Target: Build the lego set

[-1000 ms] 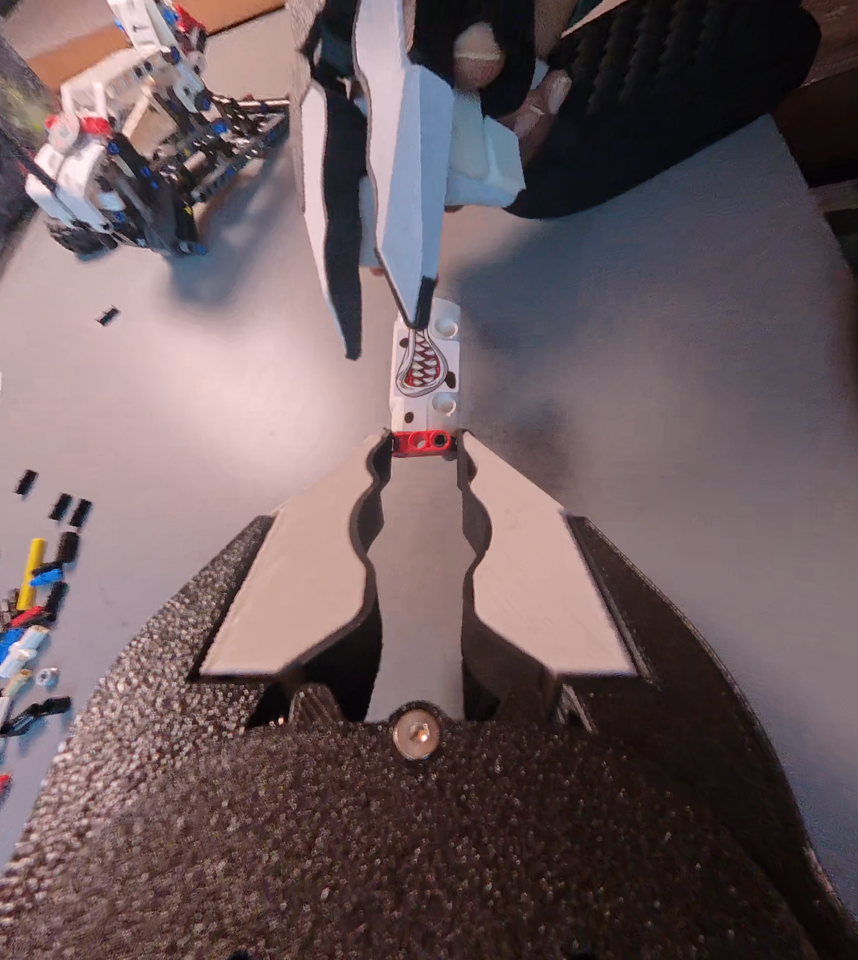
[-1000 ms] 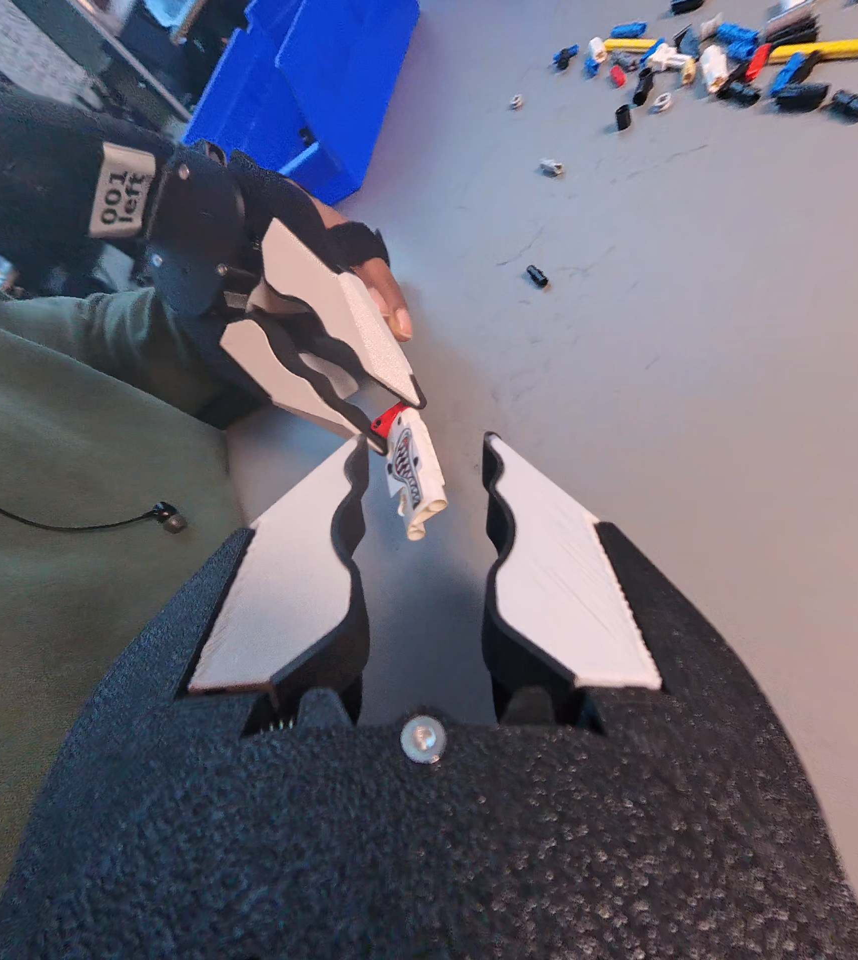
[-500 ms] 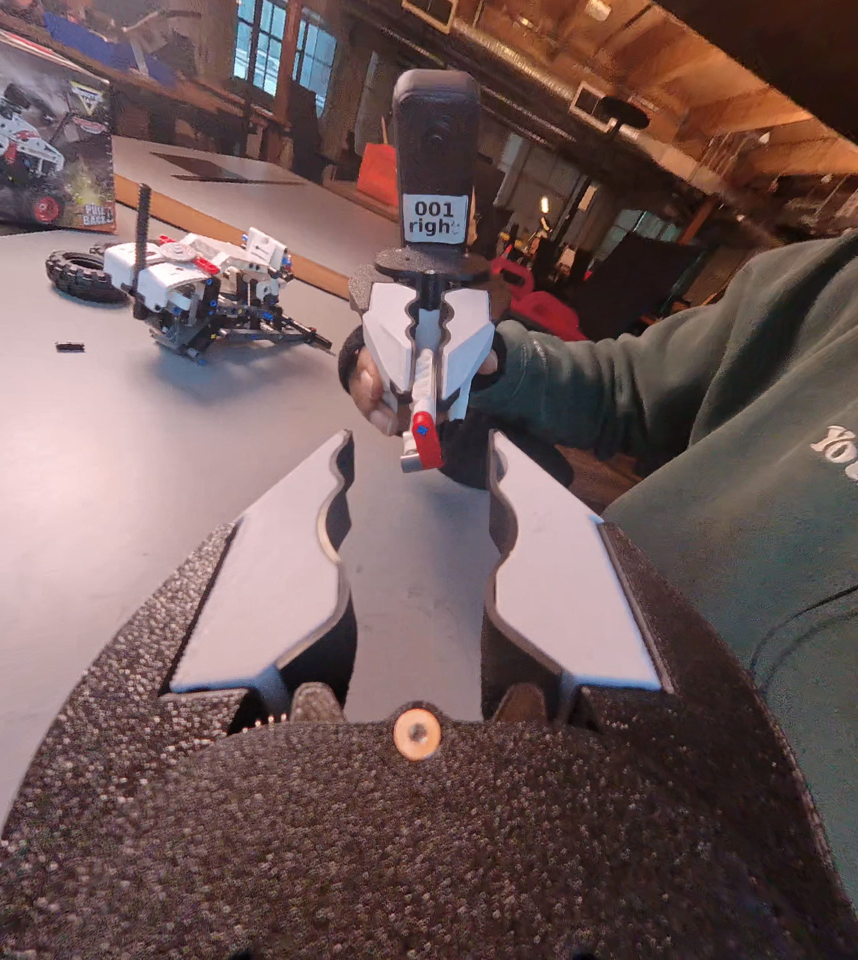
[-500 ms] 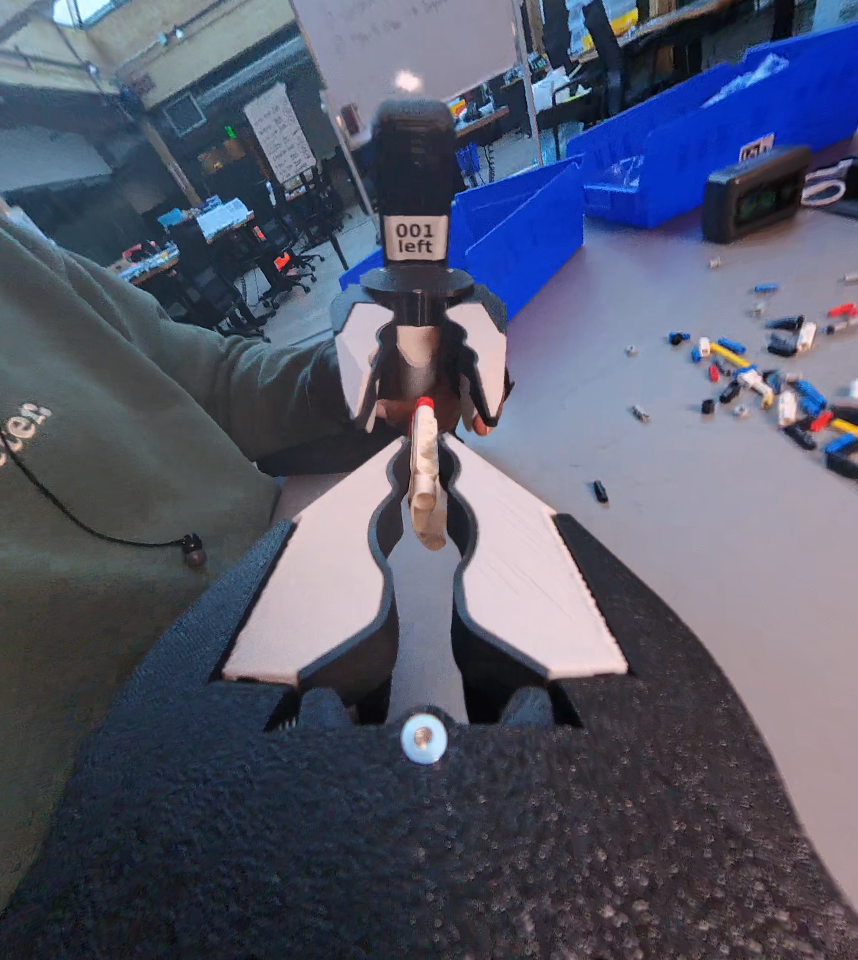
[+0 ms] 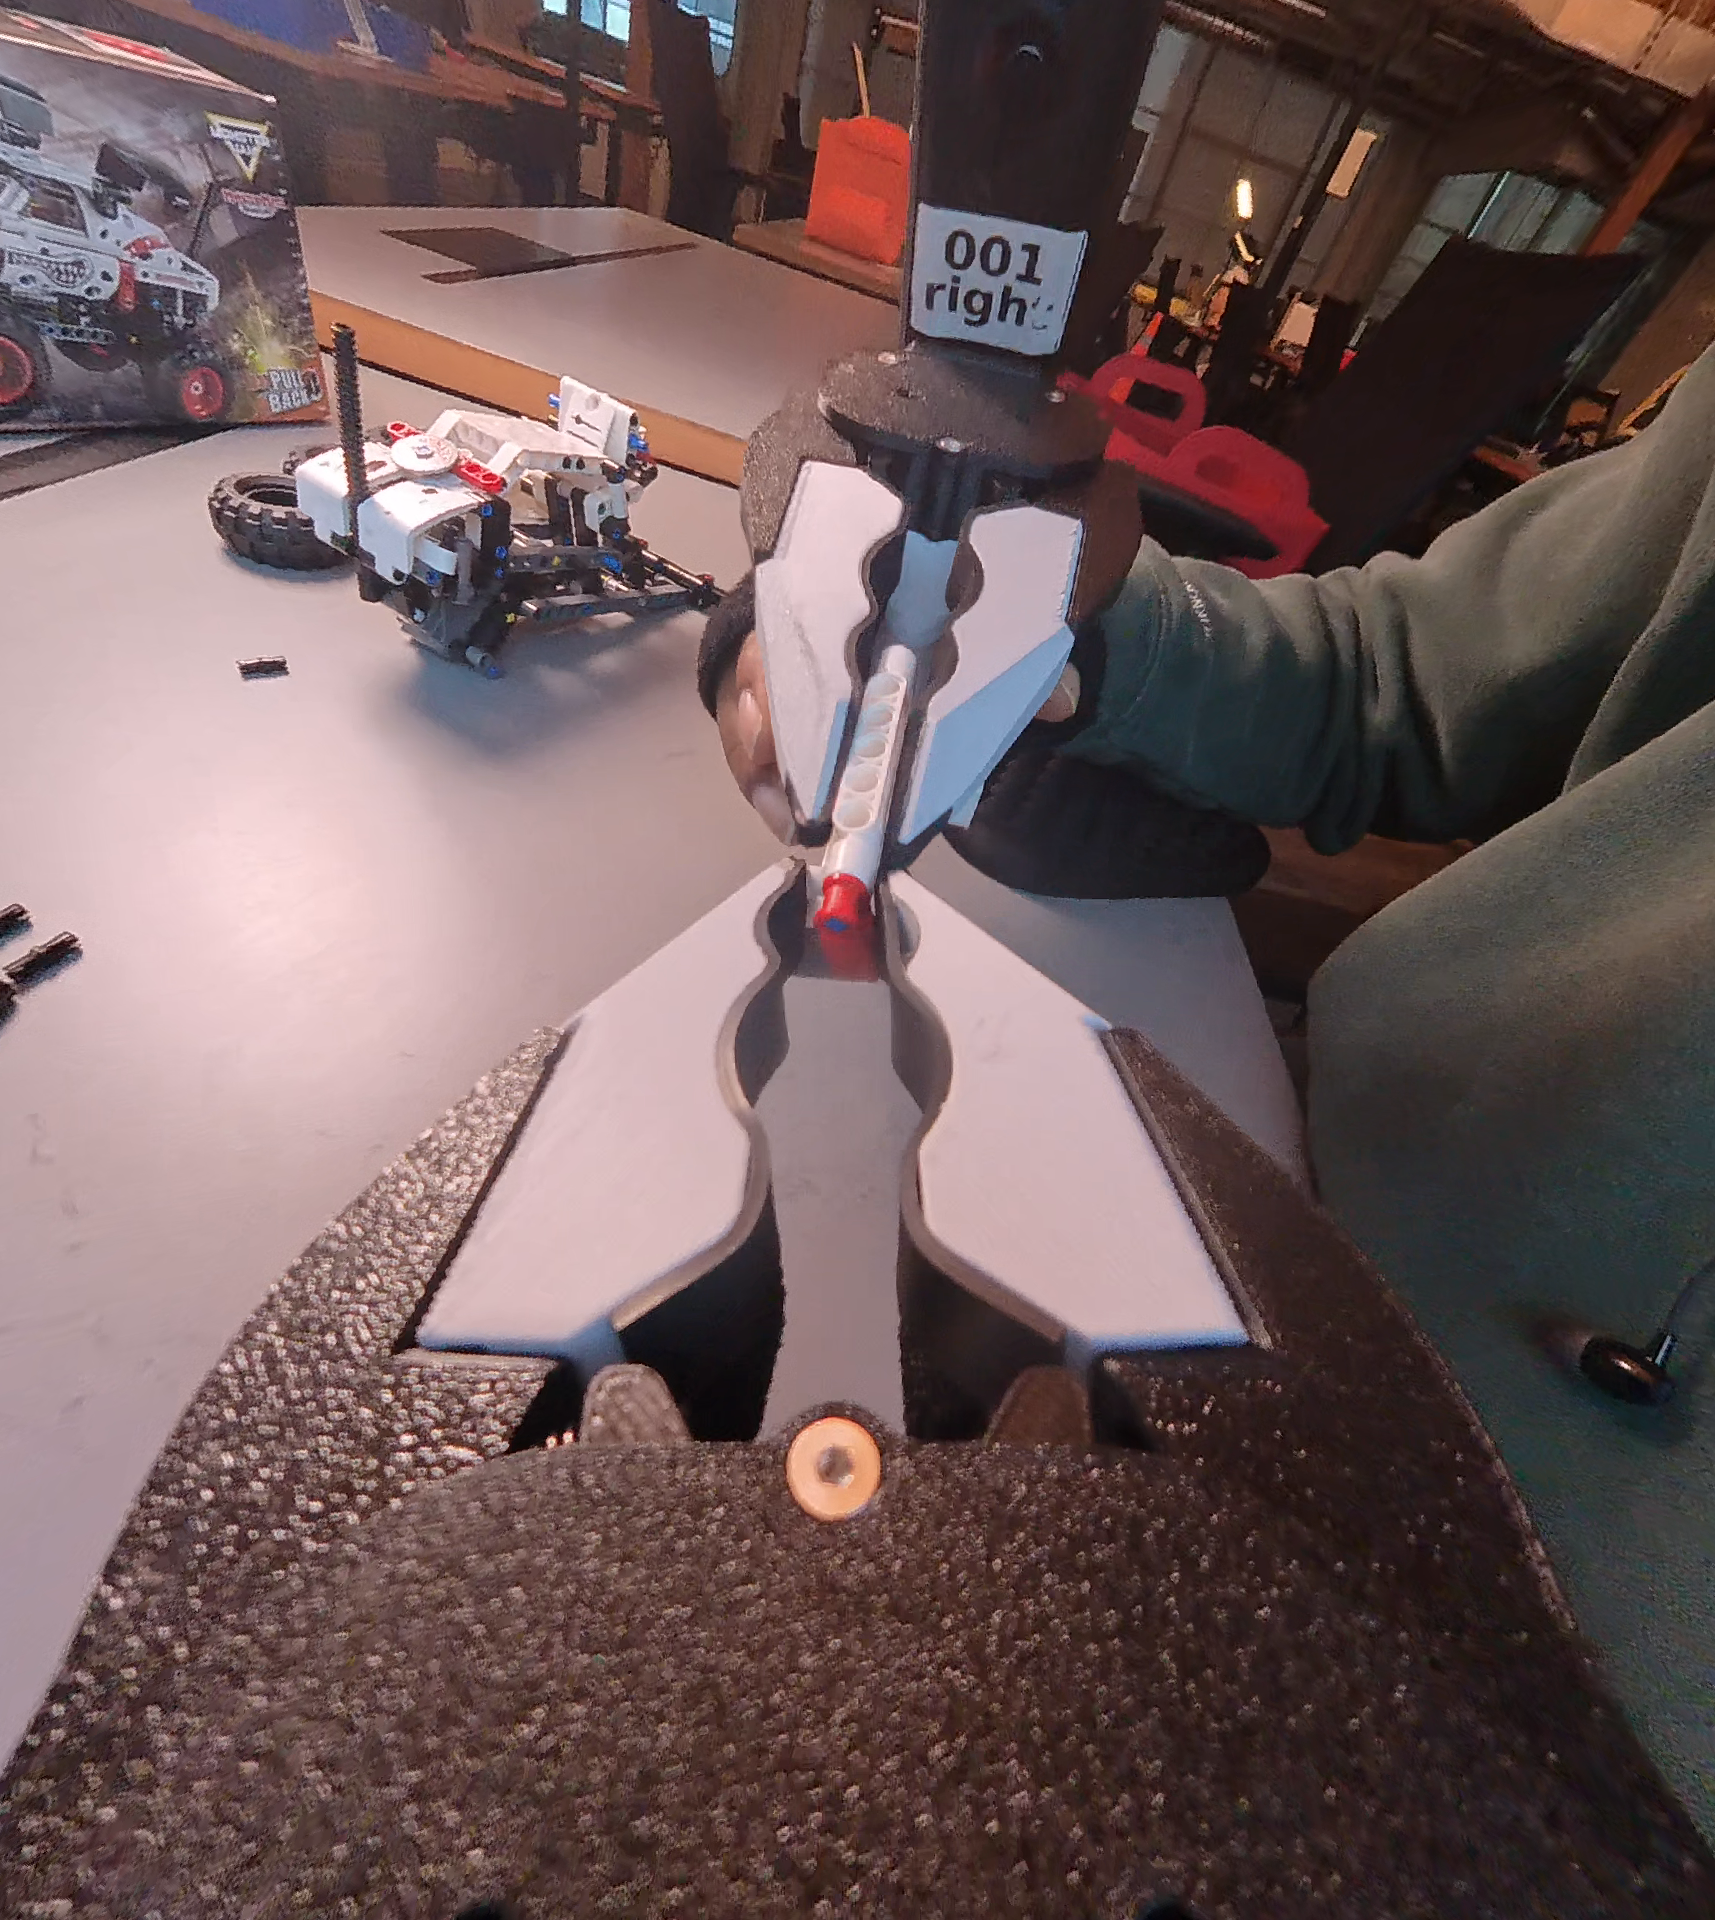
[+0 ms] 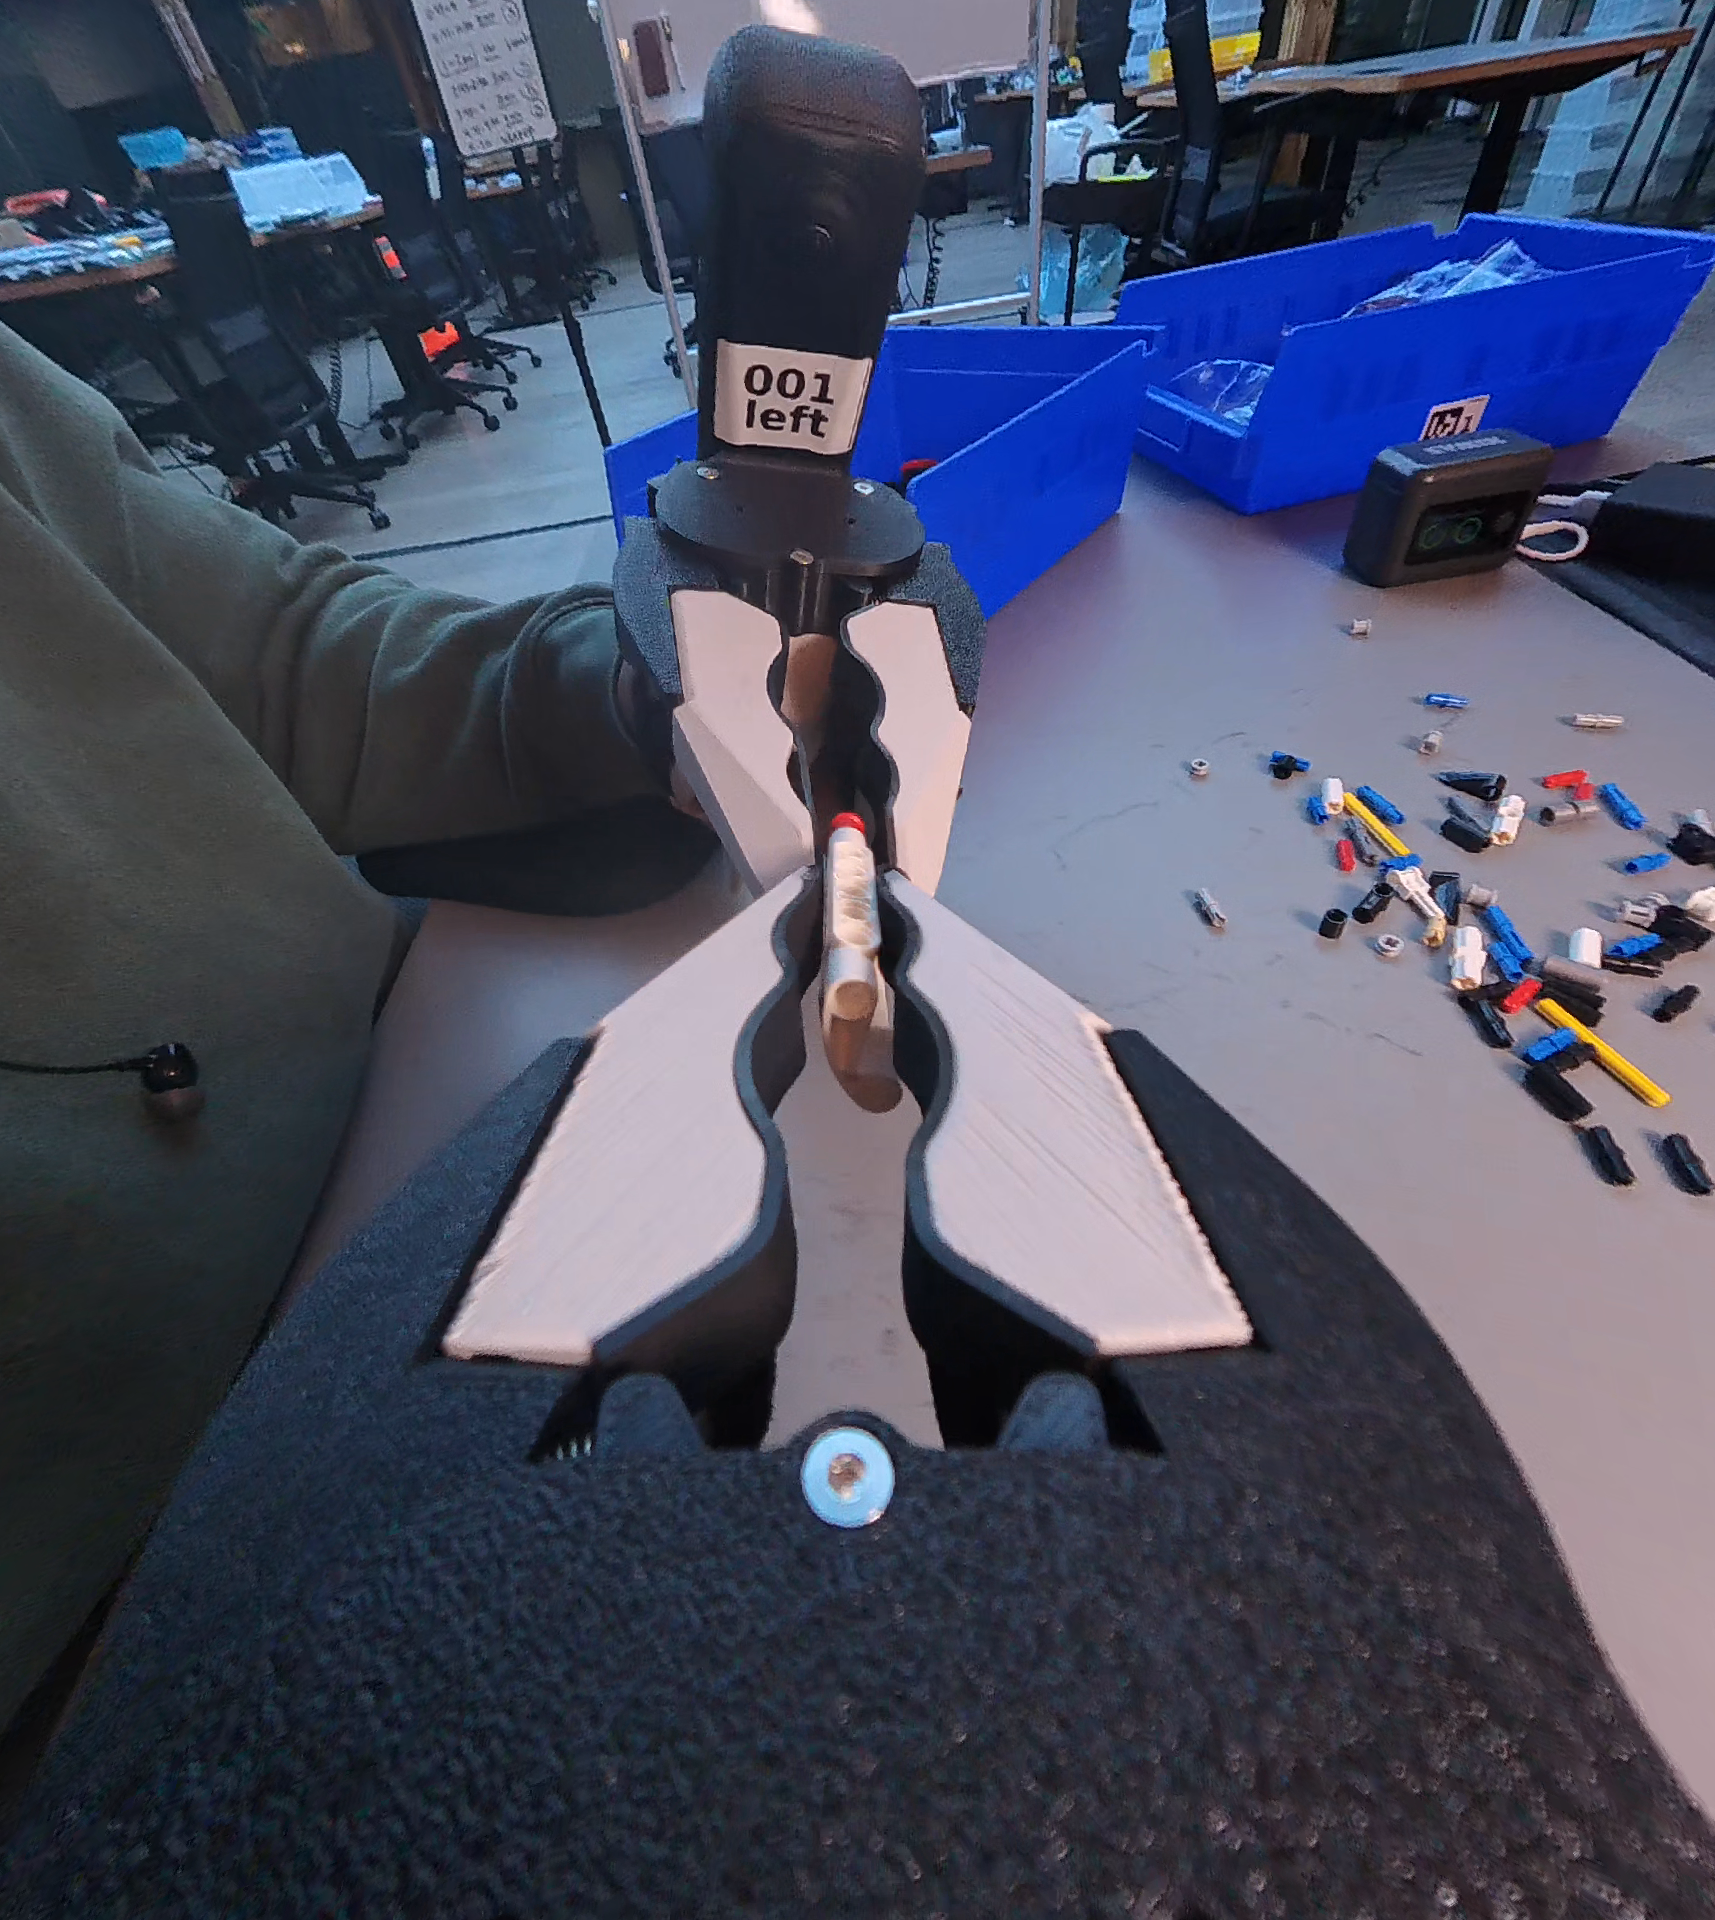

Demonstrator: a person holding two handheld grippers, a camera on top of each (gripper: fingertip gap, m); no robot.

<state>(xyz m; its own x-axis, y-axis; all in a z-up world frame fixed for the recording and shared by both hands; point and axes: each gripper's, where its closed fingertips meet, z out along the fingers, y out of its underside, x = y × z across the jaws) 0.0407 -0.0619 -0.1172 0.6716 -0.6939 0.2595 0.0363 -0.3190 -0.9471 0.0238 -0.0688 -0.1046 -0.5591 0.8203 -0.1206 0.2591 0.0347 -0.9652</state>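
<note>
A small white lego panel (image 5: 868,769) with a red connector (image 5: 840,920) at one end is held in the air between the two grippers, which face each other tip to tip. My right gripper (image 6: 848,883) is shut on the white panel (image 6: 851,914). My left gripper (image 5: 840,883) has its tips closed on the red connector, whose red tip (image 6: 845,826) shows in the right wrist view. The right gripper (image 5: 868,821) also shows in the left wrist view, and the left gripper (image 6: 845,847) in the right wrist view. The partly built white truck (image 5: 479,530) sits far left on the grey table (image 5: 313,883).
The set's box (image 5: 74,260) and a loose black tyre (image 5: 261,520) are behind the truck. Several loose small parts (image 6: 1518,904) are scattered on the right. Blue bins (image 6: 1404,343) and a black device (image 6: 1445,509) stand at the back. A person's green sleeve (image 6: 209,675) is close by. My two grippers' fingertips are within a few centimetres of each other.
Half a second ago my left gripper was open and apart from the piece. It has moved in and closed on the red end. The right gripper still holds the white panel.
</note>
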